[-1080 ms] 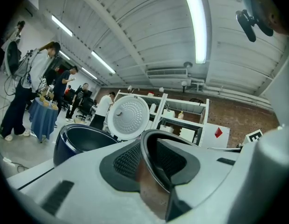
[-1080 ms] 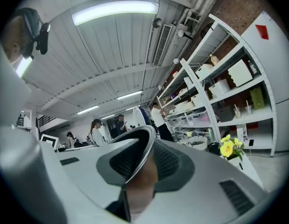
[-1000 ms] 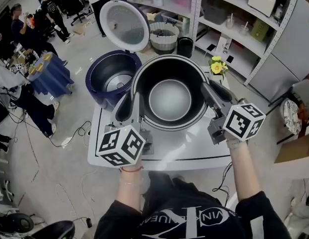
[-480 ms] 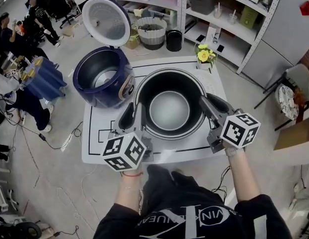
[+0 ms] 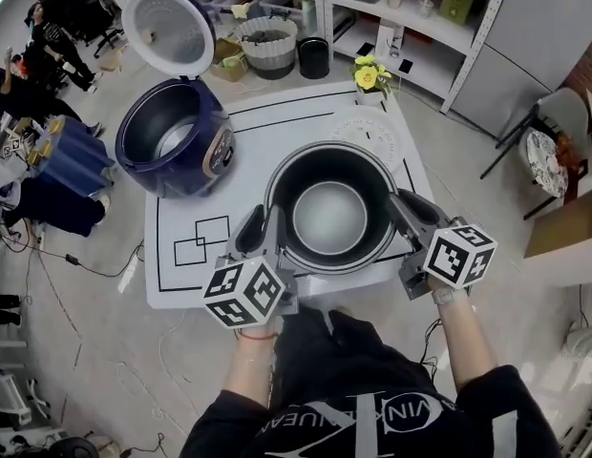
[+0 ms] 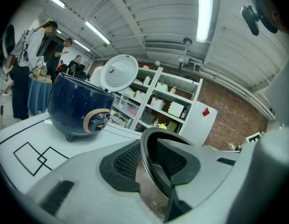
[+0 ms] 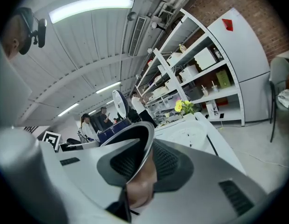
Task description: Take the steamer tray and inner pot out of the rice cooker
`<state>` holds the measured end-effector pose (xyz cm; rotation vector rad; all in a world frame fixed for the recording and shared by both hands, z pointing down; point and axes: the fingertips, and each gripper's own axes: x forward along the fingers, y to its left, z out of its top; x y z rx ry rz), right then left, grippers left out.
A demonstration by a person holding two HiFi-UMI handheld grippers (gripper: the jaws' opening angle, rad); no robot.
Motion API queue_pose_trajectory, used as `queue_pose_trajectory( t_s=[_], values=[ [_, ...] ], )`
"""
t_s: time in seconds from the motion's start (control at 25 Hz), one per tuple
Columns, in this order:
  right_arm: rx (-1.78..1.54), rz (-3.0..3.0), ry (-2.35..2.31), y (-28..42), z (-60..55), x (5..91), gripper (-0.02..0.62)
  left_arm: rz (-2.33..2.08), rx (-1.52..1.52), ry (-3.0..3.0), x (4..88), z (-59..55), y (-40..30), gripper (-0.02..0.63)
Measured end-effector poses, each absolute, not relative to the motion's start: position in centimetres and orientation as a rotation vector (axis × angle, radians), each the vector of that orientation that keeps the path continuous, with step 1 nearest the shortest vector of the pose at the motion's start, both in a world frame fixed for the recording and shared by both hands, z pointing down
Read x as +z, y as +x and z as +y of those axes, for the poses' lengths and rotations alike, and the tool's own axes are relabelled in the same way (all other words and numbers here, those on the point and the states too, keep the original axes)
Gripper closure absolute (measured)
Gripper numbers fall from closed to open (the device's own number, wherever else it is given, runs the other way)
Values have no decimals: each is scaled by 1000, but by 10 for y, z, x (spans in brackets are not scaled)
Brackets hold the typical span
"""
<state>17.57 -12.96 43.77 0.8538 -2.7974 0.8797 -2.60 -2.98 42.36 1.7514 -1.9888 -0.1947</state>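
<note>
The dark inner pot (image 5: 329,208), with its shiny bottom showing, hangs between both grippers just above the white table (image 5: 181,208). My left gripper (image 5: 261,229) is clamped on its left rim (image 6: 149,171). On the right rim (image 7: 140,143), my right gripper (image 5: 408,213) has its jaws closing, pads pressed on the rim. The navy rice cooker (image 5: 172,136) stands empty at the table's far left, its lid (image 5: 169,29) up. Behind the pot, the white steamer tray (image 5: 366,134) lies flat on the table.
Yellow flowers (image 5: 369,72) stand at the table's far edge. A grey ribbed container (image 5: 268,46) and a black cup (image 5: 314,57) sit on the floor before the shelves. A blue-covered cart (image 5: 67,156) and people are at the left. Black outlines mark the table (image 5: 202,239).
Both grippers have carried the pot down and toward me, away from the cooker; it now hangs low over the table's near half. Both grips on the rim are unchanged.
</note>
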Motion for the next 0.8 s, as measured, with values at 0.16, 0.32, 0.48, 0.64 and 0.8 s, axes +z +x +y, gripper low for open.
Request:
queue_pose_trajectory(
  t_s=[0.16,0.32,0.48,0.64,0.8],
  values=[
    [908,-2755,919,198,-126,454,518,-1926,-173,1762,440,-33,-7,502],
    [943,-2716,992,220,-127,467,518,-1872,-154,1778,452,-41,11,502],
    [967,-2691,1060,234,-129,467,518,-1816,-123,1801,455,-46,25,502],
    [967,-2675,1119,248,-135,467,518,-1778,-107,1827,458,-55,36,502],
    [959,-2669,1167,258,-147,473,518,-1756,-97,1855,463,-67,46,502]
  ],
)
